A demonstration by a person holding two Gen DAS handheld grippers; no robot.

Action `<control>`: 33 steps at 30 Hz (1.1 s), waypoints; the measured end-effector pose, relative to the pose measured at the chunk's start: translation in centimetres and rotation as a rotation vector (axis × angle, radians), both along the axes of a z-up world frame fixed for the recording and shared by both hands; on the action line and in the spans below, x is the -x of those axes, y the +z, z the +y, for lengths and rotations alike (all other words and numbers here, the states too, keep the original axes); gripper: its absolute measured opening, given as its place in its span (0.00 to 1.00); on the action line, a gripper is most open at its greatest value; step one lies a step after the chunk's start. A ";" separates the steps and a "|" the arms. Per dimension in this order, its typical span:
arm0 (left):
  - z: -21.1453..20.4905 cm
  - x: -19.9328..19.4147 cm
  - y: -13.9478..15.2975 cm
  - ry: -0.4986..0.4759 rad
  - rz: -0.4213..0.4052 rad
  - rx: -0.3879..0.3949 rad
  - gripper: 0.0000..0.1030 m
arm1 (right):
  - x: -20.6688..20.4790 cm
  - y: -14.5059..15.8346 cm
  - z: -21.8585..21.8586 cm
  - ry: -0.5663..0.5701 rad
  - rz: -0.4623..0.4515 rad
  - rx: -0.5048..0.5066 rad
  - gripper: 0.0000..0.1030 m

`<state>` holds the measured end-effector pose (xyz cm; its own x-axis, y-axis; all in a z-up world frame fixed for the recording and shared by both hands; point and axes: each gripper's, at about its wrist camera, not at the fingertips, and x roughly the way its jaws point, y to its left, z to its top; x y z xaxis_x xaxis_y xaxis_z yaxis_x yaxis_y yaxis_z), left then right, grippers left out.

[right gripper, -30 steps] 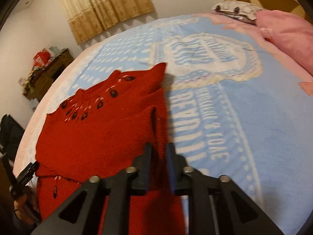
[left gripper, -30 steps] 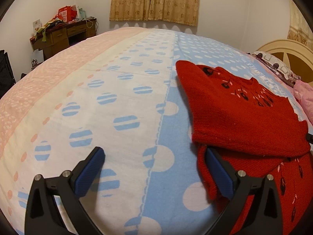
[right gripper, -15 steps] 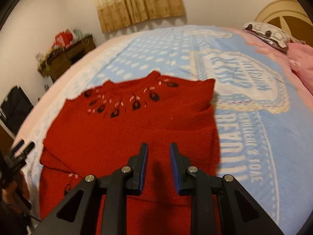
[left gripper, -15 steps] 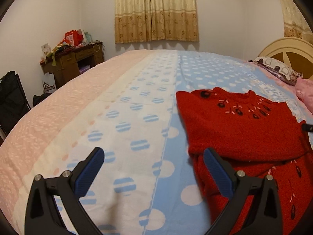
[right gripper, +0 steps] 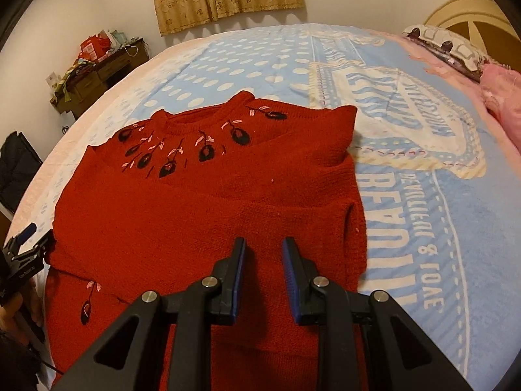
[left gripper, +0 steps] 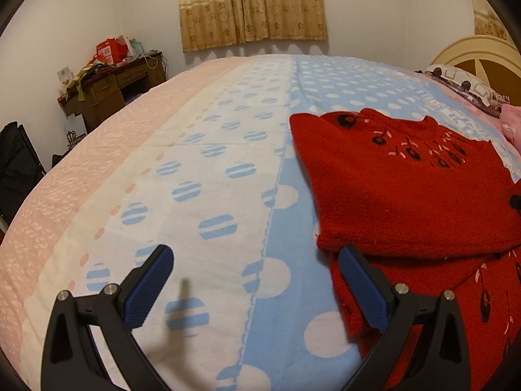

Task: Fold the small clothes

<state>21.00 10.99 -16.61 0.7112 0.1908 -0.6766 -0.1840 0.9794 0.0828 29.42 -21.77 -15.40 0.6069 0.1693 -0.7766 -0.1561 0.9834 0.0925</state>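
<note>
Vs 1 s ago: your R gripper [right gripper: 263, 254] let go of the red sweater [right gripper: 208, 215]. It was pinched on the sweater's right edge, now its jaws stand slightly apart w/ nothing between them, hovering over the folded lower part. Your L gripper [left gripper: 257, 280] hasn't changed: jaws wide apart, holding nothing, right finger [left gripper: 361, 280] just at the sweater's left edge, left finger over the bedspread [left gripper: 195, 195]. The camera sits a bit higher than before.

Sweater lies on the blue side of the bed, bottom half folded up over the body, neckline w/ dark flower embroidery pointing to the far wall (right sleeve tucked in).

Surface: bedspread w/ pink, white and blue dotted stripes. Room: beige curtain [left gripper: 252, 3] at back, cluttered wooden desk [left gripper: 110, 88] far left, cream headboard [left gripper: 482, 55] and pillow [left gripper: 462, 81] at right.
</note>
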 end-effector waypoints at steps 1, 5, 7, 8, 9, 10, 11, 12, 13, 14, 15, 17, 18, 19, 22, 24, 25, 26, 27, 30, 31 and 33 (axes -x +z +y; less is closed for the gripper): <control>0.0 0.0 0.0 -0.001 0.002 0.000 1.00 | 0.2 0.0 0.1 0.006 -0.001 0.010 0.29; -0.1 0.1 0.1 -0.003 0.012 0.007 1.00 | 0.9 0.2 0.4 0.049 -0.011 0.029 0.40; -0.2 0.3 0.5 -0.008 0.016 0.010 1.00 | 1.2 0.5 0.3 0.042 -0.012 0.026 0.40; -0.3 0.5 0.7 -0.012 0.015 0.013 1.00 | 1.4 0.8 0.2 0.037 -0.017 0.026 0.40; -0.4 0.8 1.1 -0.019 0.008 0.018 1.00 | 1.8 1.1 0.1 0.033 -0.024 0.027 0.40; -0.6 1.2 1.5 -0.025 -0.001 0.018 1.00 | 2.1 1.4 0.1 0.032 -0.031 0.028 0.40; -0.7 1.5 1.8 -0.030 -0.009 0.017 1.00 | 2.6 1.8 0.1 0.034 -0.039 0.024 0.40; -0.8 2.0 2.3 -0.036 -0.021 0.017 1.00 | 3.1 2.1 0.1 0.035 -0.045 0.018 0.40; -0.9 2.4 2.7 -0.042 -0.030 0.022 1.00 | 3.5 2.3 0.2 0.038 -0.050 0.013 0.40; -1.0 2.7 3.1 -0.047 -0.037 0.029 1.00 | 4.1 2.6 0.3 0.043 -0.057 0.003 0.41; -1.0 3.1 3.5 -0.053 -0.048 0.040 1.00 | 4.5 2.9 0.4 0.049 -0.061 -0.004 0.42; -1.2 3.9 4.2 -0.063 -0.063 0.049 1.00 | 5.2 3.1 0.7 0.055 -0.068 -0.013 0.44; -1.3 4.2 4.6 -0.066 -0.074 0.046 1.00 | 5.5 3.1 0.8 0.056 -0.068 -0.016 0.44; -1.5 4.4 4.9 -0.069 -0.083 0.042 1.00 | 5.7 3.2 0.9 0.059 -0.067 -0.020 0.44; -1.9 5.0 5.6 -0.080 -0.091 0.043 1.00 | 6.7 3.2 1.3 0.066 -0.058 -0.039 0.44; -2.1 5.5 6.0 -0.092 -0.096 0.048 1.00 | 7.5 3.3 1.6 0.074 -0.059 -0.048 0.44; -2.2 5.8 6.2 -0.097 -0.099 0.050 1.00 | 7.9 3.4 1.7 0.076 -0.059 -0.050 0.44; -2.4 6.1 6.4 -0.105 -0.102 0.052 1.00 | 8.1 3.4 1.8 0.078 -0.059 -0.052 0.44; -2.5 6.4 6.5 -0.109 -0.103 0.054 1.00 | 8.5 3.4 1.9 0.081 -0.058 -0.054 0.44; -3.0 7.4 6.8 -0.129 -0.104 0.059 1.00 | 9.4 3.5 2.0 0.083 -0.057 -0.056 0.44; -3.1 7.8 6.9 -0.134 -0.107 0.057 1.00 | 9.6 3.6 2.0 0.082 -0.056 -0.058 0.44; -3.4 8.4 7.1 -0.144 -0.111 0.054 1.00 | 10.1 3.6 1.9 0.082 -0.057 -0.061 0.44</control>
